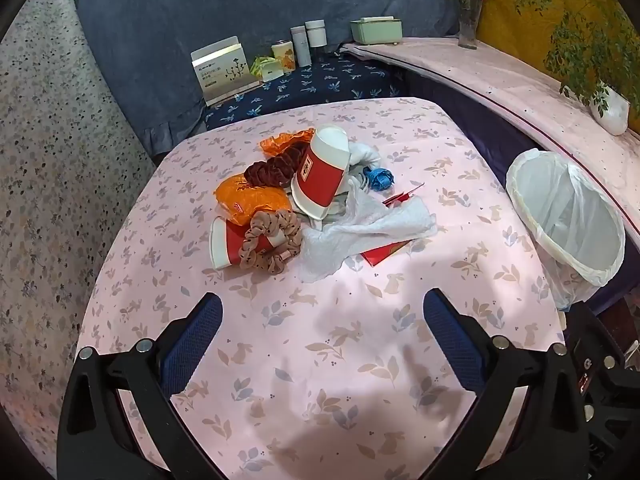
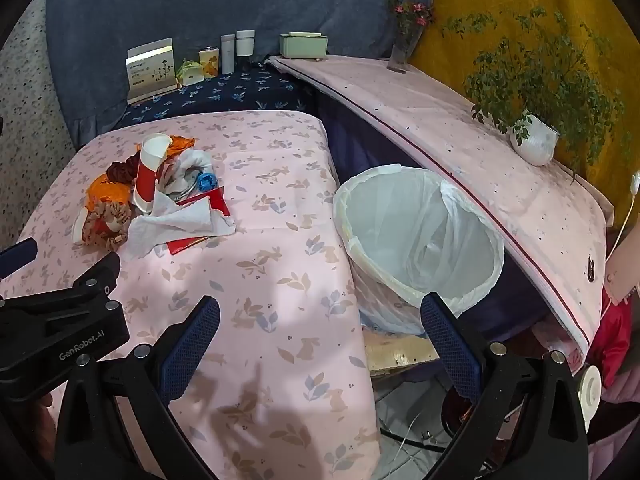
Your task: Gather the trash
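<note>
a heap of trash sits toward the far left of the bench (image 1: 360, 360), which is draped in a pink cloth printed with rabbits and leaves. in the heap a red and white paper cup (image 1: 322, 172) leans steeply, its long axis running from the near rim up to the base tilted away from us; a second cup (image 1: 224, 242) lies on its side with its mouth facing left, ringed by a tan scrunchie (image 1: 270, 240). a dark red scrunchie (image 1: 272, 172), orange wrappers (image 1: 250, 200), a crumpled white tissue (image 1: 360, 228), a red card (image 1: 384, 250) and a blue ball of foil (image 1: 379, 178) lie touching or just beside them.

our left tongs (image 1: 322, 328) hang wide open above bare cloth, near the heap, holding nothing. our right tongs (image 2: 320, 330) are equally wide and empty, over the bench's right edge.

the bin (image 2: 420, 236), lined with a white bag, tilts its mouth toward us just beside that edge. the right view shows all of it, and the floor (image 2: 404, 420) beneath with cables; the left view catches it only at the side.

behind stand jars (image 1: 308, 40), a green box (image 1: 376, 30), a vase of flowers (image 1: 469, 20) and a potted plant (image 2: 534, 142) on a pink ledge (image 2: 460, 152).
</note>
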Motion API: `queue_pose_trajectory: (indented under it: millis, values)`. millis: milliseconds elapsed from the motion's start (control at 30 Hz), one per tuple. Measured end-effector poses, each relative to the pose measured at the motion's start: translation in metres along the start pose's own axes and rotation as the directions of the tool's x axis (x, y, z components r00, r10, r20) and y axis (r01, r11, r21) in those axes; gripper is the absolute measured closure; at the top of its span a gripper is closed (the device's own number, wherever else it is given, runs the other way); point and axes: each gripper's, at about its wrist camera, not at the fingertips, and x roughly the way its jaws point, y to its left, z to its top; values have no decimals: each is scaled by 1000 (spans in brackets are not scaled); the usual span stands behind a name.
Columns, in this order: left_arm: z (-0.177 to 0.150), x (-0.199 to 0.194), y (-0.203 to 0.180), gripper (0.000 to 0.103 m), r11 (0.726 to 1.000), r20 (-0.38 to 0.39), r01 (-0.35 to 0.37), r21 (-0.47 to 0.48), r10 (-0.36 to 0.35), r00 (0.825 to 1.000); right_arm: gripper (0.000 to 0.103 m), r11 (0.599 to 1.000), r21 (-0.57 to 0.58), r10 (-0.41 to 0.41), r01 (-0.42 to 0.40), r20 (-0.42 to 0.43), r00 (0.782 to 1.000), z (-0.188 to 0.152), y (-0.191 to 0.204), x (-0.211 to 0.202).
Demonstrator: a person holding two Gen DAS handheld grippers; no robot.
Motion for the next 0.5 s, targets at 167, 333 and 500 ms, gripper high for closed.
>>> queue_pose_trajectory:
  millis: [167, 333, 500]
  values:
    - [0, 0, 0, 7, 1000, -6, 6, -3, -6, 1000, 7, 1000, 0, 1, -1, -1, 1000, -1, 1, -1]
    - [0, 0, 0, 7, 1000, -4, 8, -3, -8, 1000, 7, 1000, -1, 0, 0, -3, 1000, -1, 1, 0]
    - [-7, 0, -7, 7, 1000, -6, 13, -4, -13, 1000, 7, 1000, 6, -2, 2, -3, 1000, -1, -1, 3]
